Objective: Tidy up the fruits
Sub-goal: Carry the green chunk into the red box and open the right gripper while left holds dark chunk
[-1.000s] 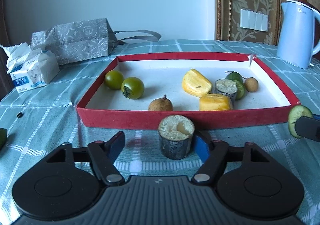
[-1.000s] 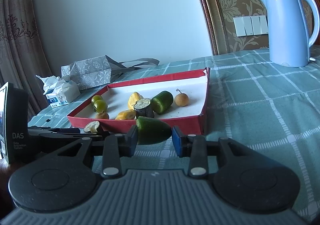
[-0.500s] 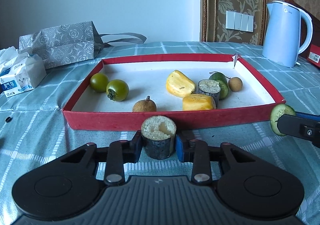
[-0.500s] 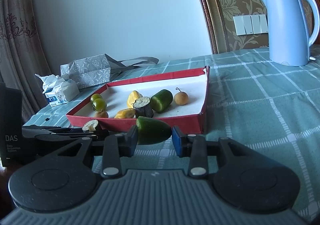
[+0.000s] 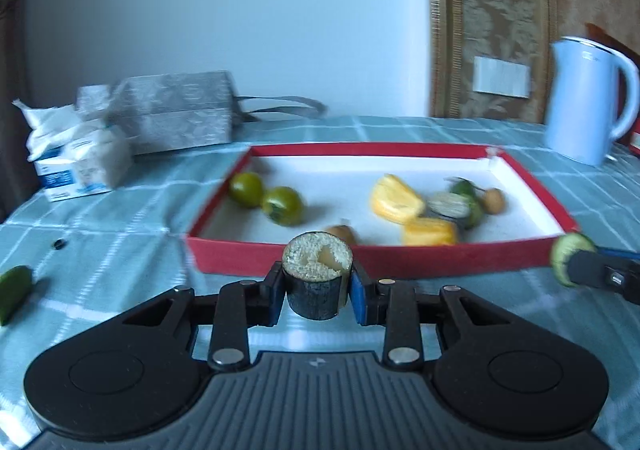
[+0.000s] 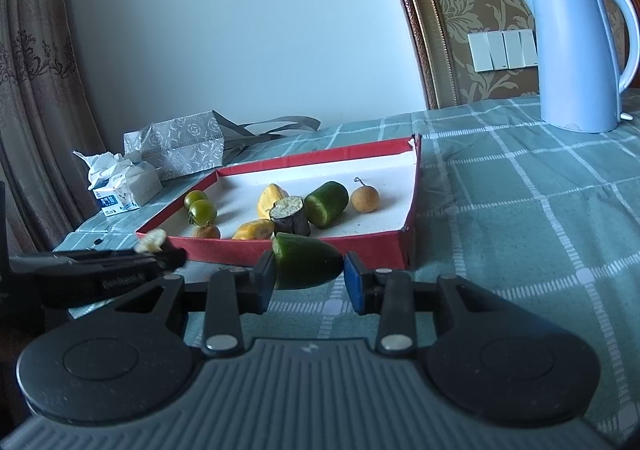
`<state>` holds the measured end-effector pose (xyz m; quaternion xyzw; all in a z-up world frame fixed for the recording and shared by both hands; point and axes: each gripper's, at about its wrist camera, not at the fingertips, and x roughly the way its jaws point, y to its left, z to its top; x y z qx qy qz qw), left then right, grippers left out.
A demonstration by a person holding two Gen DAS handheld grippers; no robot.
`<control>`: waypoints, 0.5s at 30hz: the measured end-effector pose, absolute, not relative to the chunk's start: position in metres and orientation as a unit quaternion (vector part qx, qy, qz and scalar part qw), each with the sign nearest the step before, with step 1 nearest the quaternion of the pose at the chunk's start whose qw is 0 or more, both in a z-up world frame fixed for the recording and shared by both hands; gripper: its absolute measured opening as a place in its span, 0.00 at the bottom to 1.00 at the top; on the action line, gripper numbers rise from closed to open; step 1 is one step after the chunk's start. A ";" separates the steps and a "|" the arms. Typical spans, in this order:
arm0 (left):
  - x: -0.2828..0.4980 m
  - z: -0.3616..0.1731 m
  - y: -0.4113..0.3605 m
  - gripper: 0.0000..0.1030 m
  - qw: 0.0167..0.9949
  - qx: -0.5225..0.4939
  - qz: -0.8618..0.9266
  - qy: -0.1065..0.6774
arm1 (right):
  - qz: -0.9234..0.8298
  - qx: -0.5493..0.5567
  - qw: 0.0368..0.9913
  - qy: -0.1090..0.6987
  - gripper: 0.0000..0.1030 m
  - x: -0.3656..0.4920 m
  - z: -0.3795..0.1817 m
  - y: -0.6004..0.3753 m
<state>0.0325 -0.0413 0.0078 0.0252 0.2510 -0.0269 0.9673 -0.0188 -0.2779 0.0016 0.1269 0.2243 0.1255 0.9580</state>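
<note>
tray (image 6: 320,164) on table (image 6: 520,210), fruits inside, kettle (image 6: 576,54) behind right, bag (image 6: 180,146) behind left

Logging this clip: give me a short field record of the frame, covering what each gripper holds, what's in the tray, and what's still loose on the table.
left gripper: shut on dark-skinned cane piece, upright, pale cut face up, in front of the tray
right gripper: shut on green cucumber end, lying sideways
red tray: two green tomatoes, two yellow pieces, cane piece, cucumber chunk, two brown longans
loose on cloth: green piece, far left
nearby: blue kettle, tissue pack, grey bag
</note>
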 end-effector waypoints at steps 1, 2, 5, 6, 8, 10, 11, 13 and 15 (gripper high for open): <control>0.035 0.008 -0.037 0.31 0.968 0.020 -0.019 0.251 | 0.124 0.127 0.958 0.225 0.33 -0.019 0.001 -0.278; 0.037 0.007 -0.033 0.31 0.968 0.016 -0.008 0.251 | 0.122 0.126 0.959 0.224 0.33 -0.019 0.001 -0.278; 0.040 0.006 -0.022 0.31 0.968 0.005 0.006 0.251 | 0.117 0.125 0.960 0.220 0.33 -0.019 0.001 -0.279; 0.041 0.005 -0.020 0.31 0.968 0.003 0.009 0.251 | 0.115 0.124 0.961 0.219 0.33 -0.020 0.000 -0.279; 0.042 0.004 -0.014 0.31 0.967 -0.010 0.007 0.253 | 0.113 0.122 0.962 0.219 0.33 -0.020 0.000 -0.278; 0.046 0.001 -0.010 0.31 0.966 -0.020 0.003 0.259 | 0.108 0.120 0.962 0.220 0.33 -0.019 -0.001 -0.278; 0.047 0.000 -0.009 0.31 0.965 -0.023 0.003 0.263 | 0.107 0.118 0.962 0.222 0.33 -0.019 -0.001 -0.277; 0.049 -0.002 -0.004 0.31 0.962 -0.039 -0.001 0.271 | 0.101 0.114 0.963 0.223 0.33 -0.018 -0.001 -0.276; 0.050 -0.003 -0.001 0.31 0.960 -0.049 0.000 0.274 | 0.097 0.108 0.964 0.222 0.33 -0.018 0.001 -0.274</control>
